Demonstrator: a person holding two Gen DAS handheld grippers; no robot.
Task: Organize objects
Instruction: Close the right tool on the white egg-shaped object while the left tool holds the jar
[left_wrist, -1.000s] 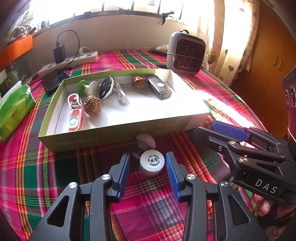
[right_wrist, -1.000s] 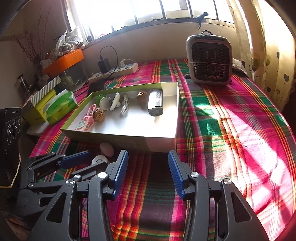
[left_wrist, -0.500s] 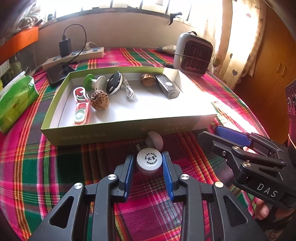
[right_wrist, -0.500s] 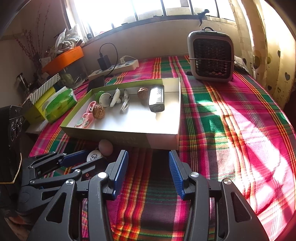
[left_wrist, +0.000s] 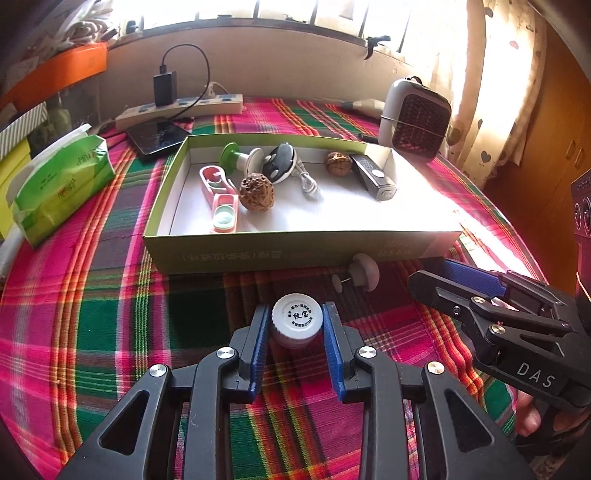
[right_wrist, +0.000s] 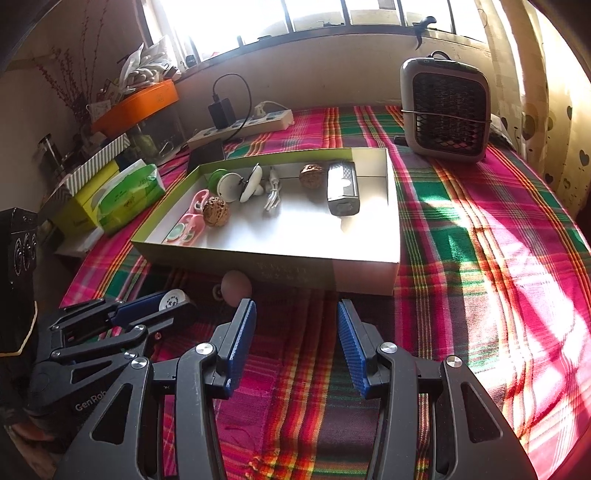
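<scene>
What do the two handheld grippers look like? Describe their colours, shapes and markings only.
The left gripper and the right gripper are the same build: matte black plastic frames with triangular cut-outs, silver round screw heads at the pivots, and jaws lined with ribbed blue pads. Seen from the side, the right gripper body carries white letters "DAS"; the left gripper body shows white lettering beginning "GenRo".

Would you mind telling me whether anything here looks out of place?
Two items sit outside the box: a white bottle in the left claw and a small mushroom-shaped piece by its front wall.
</scene>
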